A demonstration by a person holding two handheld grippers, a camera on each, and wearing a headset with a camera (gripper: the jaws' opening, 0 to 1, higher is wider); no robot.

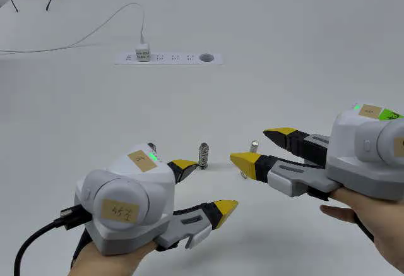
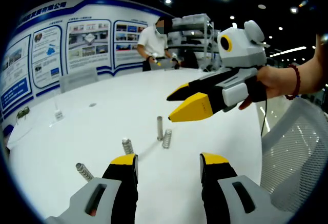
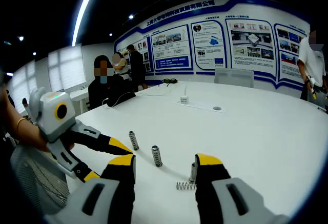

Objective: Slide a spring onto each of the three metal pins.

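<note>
Already the left pin [image 3: 134, 140] and middle pin [image 3: 156, 155] wear springs. The right pin [image 3: 192, 172] stands bare, and the loose spring [image 3: 183, 185] lies just beside it on the table [image 1: 303, 48]. The left gripper [image 1: 216, 184] and right gripper [image 1: 248, 144] both gape wide and hold nothing. The next move is likely for the right gripper to pinch that spring and thread it on.

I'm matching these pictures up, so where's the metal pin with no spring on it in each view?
Head view: bare pin right of centre, to the right of a spring-covered pin.
Left gripper view: centre, standing upright.
Right gripper view: low centre, near the bottom.
Shared landmark: the loose spring right beside it.
</note>
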